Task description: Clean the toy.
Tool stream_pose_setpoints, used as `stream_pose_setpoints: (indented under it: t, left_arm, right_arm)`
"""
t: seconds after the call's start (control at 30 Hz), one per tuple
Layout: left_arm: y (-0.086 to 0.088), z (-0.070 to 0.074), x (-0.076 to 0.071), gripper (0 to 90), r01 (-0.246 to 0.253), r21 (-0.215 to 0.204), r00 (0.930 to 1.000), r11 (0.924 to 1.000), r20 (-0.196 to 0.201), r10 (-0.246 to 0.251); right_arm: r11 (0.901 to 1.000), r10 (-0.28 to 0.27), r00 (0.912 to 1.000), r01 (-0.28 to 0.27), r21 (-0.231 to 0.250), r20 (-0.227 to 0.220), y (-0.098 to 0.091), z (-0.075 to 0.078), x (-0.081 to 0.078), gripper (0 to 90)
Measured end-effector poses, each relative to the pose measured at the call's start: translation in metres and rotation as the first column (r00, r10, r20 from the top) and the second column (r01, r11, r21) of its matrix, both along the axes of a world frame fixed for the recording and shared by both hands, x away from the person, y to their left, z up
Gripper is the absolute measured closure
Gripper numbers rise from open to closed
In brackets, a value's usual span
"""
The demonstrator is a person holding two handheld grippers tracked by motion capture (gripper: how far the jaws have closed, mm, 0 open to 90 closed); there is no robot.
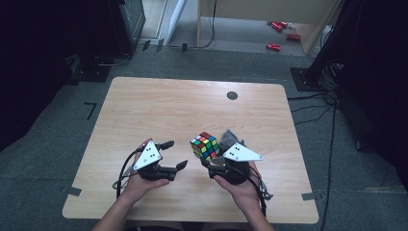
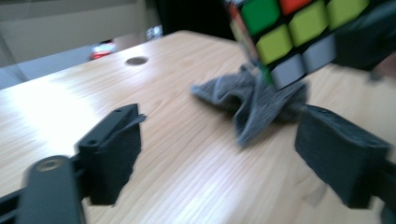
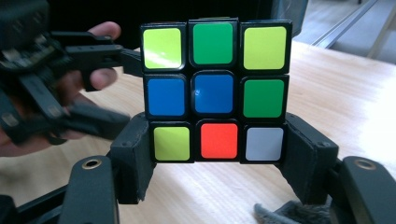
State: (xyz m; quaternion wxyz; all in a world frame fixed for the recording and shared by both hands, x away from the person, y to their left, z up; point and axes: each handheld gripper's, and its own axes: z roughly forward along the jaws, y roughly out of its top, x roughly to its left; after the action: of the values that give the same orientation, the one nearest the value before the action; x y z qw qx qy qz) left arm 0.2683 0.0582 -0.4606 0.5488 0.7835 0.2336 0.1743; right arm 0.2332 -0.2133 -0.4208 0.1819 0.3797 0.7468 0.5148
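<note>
Two tools: right tool (image 3: 217, 154) pinches one cube (image 3: 215, 91), left tool (image 2: 233, 154) spread, one grey cloth (image 2: 252, 100).

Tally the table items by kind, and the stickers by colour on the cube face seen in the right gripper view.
Cube: 1
Grey cloth: 1
Total items: 2
Face stickers:
Yellow-green: 3
Green: 2
Blue: 2
Red: 1
White: 1
Total: 9

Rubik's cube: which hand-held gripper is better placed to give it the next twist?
Probably the left hand-held gripper: its jaws stand open and empty beside the Rubik's cube, which the right hand-held gripper clamps by its bottom layer.
</note>
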Motion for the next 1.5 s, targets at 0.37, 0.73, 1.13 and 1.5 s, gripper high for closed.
stream_pose_setpoints:
  t: [0.37,0.73,1.13,1.5]
  left_arm:
    - [-0.007,-0.006,-0.004,14.9,0.065,0.043,0.9966,0.9969,0.048,-0.067]
    - [-0.013,-0.01,-0.015,16.4,0.119,0.082,0.9613,0.9895,0.24,-0.135]
    - [-0.021,-0.013,-0.023,23.7,0.135,0.13,0.9453,0.9823,0.281,-0.167]
    - [-0.024,-0.014,-0.025,33.7,0.084,0.147,0.9463,0.9856,0.298,-0.125]
  right_arm:
    - [0.997,0.069,0.9912,-0.065,0.042,-0.112,0.014,0.001,-0.004,34.6]
    - [0.9894,0.126,0.9496,-0.099,0.107,-0.287,0.022,-0.001,0.0,34.6]
    - [0.9844,0.155,0.901,-0.107,0.14,-0.405,0.026,-0.008,0.005,34.5]
    - [0.9797,0.164,0.9057,-0.104,0.171,-0.391,0.017,-0.005,0.008,26.4]
